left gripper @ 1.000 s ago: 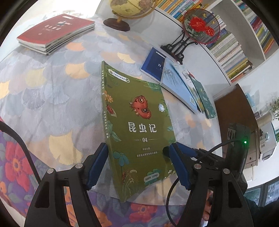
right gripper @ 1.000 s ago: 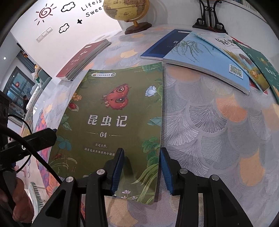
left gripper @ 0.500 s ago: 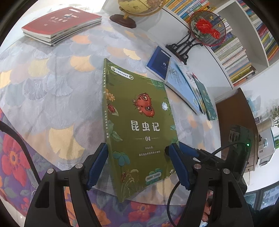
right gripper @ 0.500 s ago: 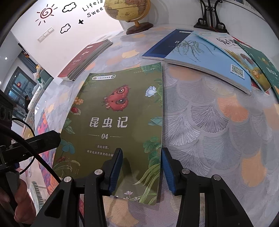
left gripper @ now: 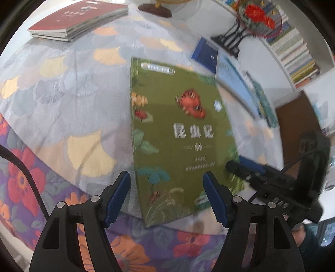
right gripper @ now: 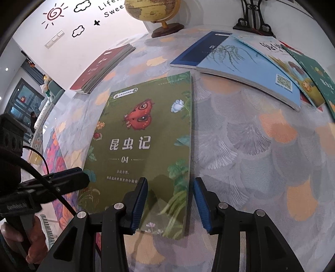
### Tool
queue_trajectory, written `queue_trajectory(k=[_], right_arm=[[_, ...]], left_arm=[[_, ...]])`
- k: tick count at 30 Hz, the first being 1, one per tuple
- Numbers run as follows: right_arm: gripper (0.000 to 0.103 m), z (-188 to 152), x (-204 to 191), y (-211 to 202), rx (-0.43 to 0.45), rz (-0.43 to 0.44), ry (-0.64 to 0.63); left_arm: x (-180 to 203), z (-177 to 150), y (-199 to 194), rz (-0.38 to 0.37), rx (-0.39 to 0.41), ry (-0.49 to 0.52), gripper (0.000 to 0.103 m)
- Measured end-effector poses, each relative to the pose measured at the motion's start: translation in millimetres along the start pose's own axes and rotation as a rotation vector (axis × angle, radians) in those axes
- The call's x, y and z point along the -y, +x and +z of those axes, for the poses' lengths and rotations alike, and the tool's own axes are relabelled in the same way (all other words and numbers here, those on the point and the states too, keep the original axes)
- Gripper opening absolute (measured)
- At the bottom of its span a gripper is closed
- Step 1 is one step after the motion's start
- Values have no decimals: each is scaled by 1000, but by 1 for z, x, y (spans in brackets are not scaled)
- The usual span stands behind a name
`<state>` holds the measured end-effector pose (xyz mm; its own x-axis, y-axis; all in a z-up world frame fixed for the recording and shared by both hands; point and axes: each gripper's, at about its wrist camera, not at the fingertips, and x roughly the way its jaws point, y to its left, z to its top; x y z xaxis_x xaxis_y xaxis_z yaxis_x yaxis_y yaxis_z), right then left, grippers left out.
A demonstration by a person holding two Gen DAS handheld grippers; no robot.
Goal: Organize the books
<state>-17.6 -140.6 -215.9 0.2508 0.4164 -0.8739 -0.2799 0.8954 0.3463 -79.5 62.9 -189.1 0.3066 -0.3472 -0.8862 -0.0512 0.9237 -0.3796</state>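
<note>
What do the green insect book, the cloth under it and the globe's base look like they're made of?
The green insect book looks like a paperback: thin card cover with a semi-gloss sheen that catches faint reflections. The tablecloth appears to be woven fabric, matte, with a raised ginkgo-leaf pattern. The globe's base seems to be dark wood or a wood-look finish, brown and smooth; the view cannot settle which.

Left tongs (left gripper: pixel 166 196) angled downward, jaws parted wide, right tongs (right gripper: pixel 170 204) angled downward, jaws parted narrower

Motion blur is smearing the green book's (left gripper: pixel 178 134) small print; the globe (right gripper: pixel 152 10) is getting cropped at twelve o'clock.
</note>
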Motion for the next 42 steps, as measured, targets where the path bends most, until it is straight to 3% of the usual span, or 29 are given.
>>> queue_trajectory(k=[3,6,8,12,13,14,18,19,23,25,27,29,31,33,38,40,42], right_arm=[[44,-4,-2,-1,-8,-8,-15],[45,-8,-3,0,-5,-4,-9],[46,-9,-3,0,-1,-6,4],[46,-9,8,-1,7,46,65],[46,-9,11,-1,7,59,80],[46,-9,12,-2,7,66,88],[46,-8,13,-1,6,75,102],[46,-9,12,-2,7,73,99],[46,-9,12,-2,7,70,105],[47,-8,13,-4,-5,79,125],[47,-4,18,-7,-25,127,172],[47,-1,24,-15,-23,201,211],[58,1,37,-23,-22,325,280],[62,-2,55,-21,-28,442,397],[61,-4,74,12,-65,710,612],[35,0,70,22,-75,708,628],[32,6,61,17,-66,642,562]], left_arm=[[8,-3,4,25,-8,46,69],[12,-2,5,-2,-9,55,69],[9,-1,-5,-78,21,15,69],[-13,7,-38,-394,114,-165,64],[-15,8,-39,-423,121,-184,61],[-16,9,-38,-424,124,-194,57],[-14,6,-5,-236,46,-147,33],[-13,4,4,-229,20,-148,24],[1,7,16,-211,6,-120,19],[8,14,12,-252,5,-125,13],[4,21,2,-341,14,-183,13],[-8,30,-7,-480,15,-292,13],[-19,37,-12,-590,8,-367,13],[-23,40,-10,-641,-9,-404,13],[-27,36,0,-679,-54,-460,13],[-27,31,0,-619,-70,-434,13],[-24,30,0,-527,-74,-370,12]])
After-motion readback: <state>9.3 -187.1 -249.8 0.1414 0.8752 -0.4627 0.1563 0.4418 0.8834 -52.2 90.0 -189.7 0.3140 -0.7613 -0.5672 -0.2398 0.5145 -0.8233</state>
